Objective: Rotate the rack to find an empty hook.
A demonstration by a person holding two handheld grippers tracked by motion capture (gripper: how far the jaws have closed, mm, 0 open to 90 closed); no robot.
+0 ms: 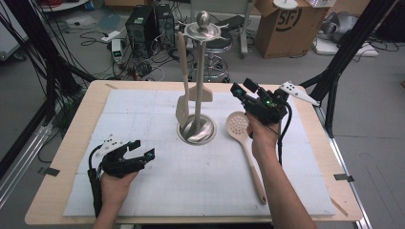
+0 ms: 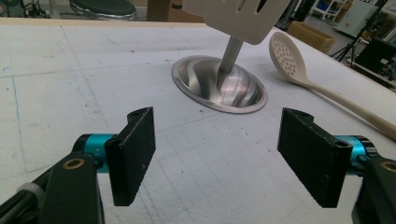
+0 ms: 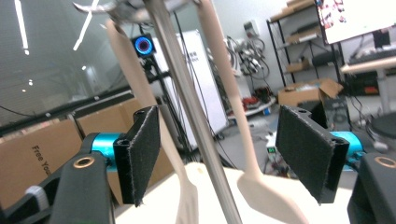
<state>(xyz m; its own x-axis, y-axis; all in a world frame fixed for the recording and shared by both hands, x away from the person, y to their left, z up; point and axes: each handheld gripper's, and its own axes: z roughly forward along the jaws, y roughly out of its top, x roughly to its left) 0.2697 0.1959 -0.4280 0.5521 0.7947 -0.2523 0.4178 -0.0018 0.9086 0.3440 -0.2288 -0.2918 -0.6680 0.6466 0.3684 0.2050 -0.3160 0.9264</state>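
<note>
A steel utensil stand (image 1: pixel 197 130) rises from its round base at the middle of the white mat. Two beige utensils hang from its top: a slotted turner (image 1: pixel 182 105) and a plain spatula (image 1: pixel 204 91). To the right of the base a beige perforated spoon (image 1: pixel 238 125) lies flat, its handle running toward the near edge. My right gripper (image 1: pixel 242 87) is held above the spoon's bowl and is open, with the stand's pole (image 3: pixel 196 116) and both hanging handles seen beyond its jaws. My left gripper (image 1: pixel 144 149) rests low at the near left, open and aimed at the base (image 2: pixel 219 88).
The mat covers a wooden table (image 1: pixel 71 143). Behind the far edge are a stool (image 1: pixel 217 47), computer towers (image 1: pixel 143 24) and a cardboard box (image 1: pixel 286 24). Black frame legs (image 1: pixel 344 52) stand at the right.
</note>
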